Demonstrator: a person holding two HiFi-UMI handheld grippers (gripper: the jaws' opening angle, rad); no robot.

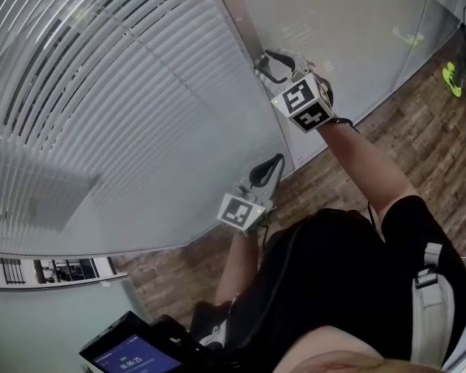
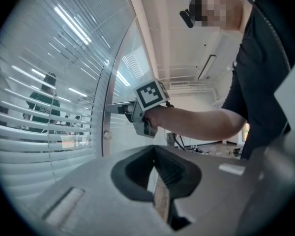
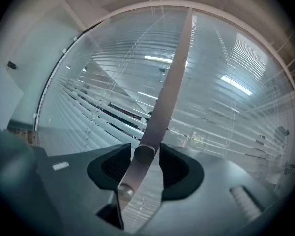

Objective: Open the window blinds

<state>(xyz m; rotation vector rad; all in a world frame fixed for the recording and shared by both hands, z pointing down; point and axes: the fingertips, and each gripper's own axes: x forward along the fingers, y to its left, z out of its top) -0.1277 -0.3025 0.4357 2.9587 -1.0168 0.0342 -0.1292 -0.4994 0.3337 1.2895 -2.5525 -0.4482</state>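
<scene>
window blinds (image 1: 101,107) behind curved glass, metal frame strip (image 3: 169,92) along their right edge in the head view, right gripper (image 1: 273,67) at the strip, jaws slightly apart around a round knob (image 3: 144,154), not pinching it, left gripper (image 1: 268,171) lower beside the strip, jaws together, empty

Blinds (image 1: 101,92) left of post (image 1: 242,22)

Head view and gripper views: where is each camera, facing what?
Head view: head-mounted, facing steeply down at blinds, left gripper, right gripper, forearms, torso.
Left gripper view: rides that gripper, faces past its fingers to the right gripper and arm.
Right gripper view: rides that gripper, faces the blinds; its fingers flank a knob on the post.
Shared: all show the blinds.
</scene>
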